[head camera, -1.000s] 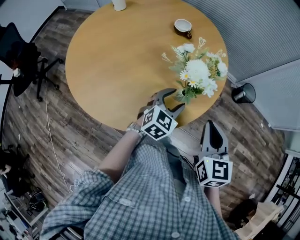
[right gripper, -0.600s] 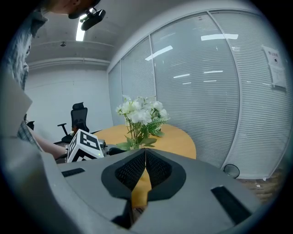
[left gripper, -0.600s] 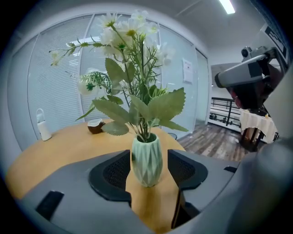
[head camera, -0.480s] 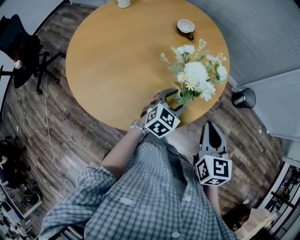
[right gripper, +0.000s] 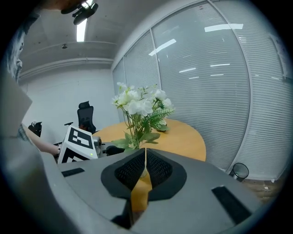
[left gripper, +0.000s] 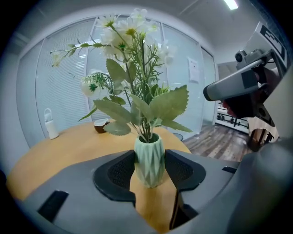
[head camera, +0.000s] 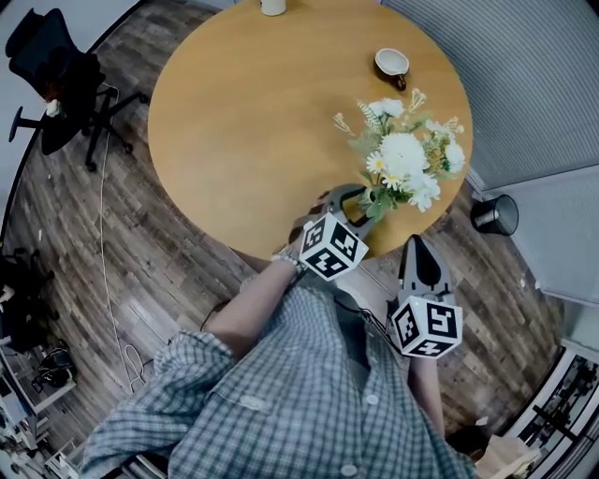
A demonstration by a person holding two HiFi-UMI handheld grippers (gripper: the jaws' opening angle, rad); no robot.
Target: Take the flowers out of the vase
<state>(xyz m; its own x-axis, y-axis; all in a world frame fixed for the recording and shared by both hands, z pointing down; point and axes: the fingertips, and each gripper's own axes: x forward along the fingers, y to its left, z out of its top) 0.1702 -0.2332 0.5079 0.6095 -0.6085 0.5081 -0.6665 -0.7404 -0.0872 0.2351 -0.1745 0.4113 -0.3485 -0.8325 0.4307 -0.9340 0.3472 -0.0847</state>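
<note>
White flowers with green leaves (head camera: 404, 161) stand in a pale green faceted vase (left gripper: 149, 160) near the round table's (head camera: 243, 122) front right edge. My left gripper (head camera: 351, 198) reaches over that edge. Its jaws are closing, with the vase between them, and both pads (left gripper: 120, 171) touch the vase's sides in the left gripper view (left gripper: 149, 167). My right gripper (head camera: 418, 245) hangs shut and empty off the table, below and right of the flowers. In the right gripper view (right gripper: 145, 167) the bouquet (right gripper: 139, 103) rises beyond its closed jaws.
A cup (head camera: 392, 64) sits at the table's far right, and a white object (head camera: 272, 6) stands at its far edge. A black bin (head camera: 494, 214) is on the wood floor to the right, by a blind-covered glass wall. An office chair (head camera: 56, 79) stands far left.
The left jaws have narrowed onto the vase. The right gripper has sunk a little and stays shut. The head view has shifted, so the table sits further right in it.
</note>
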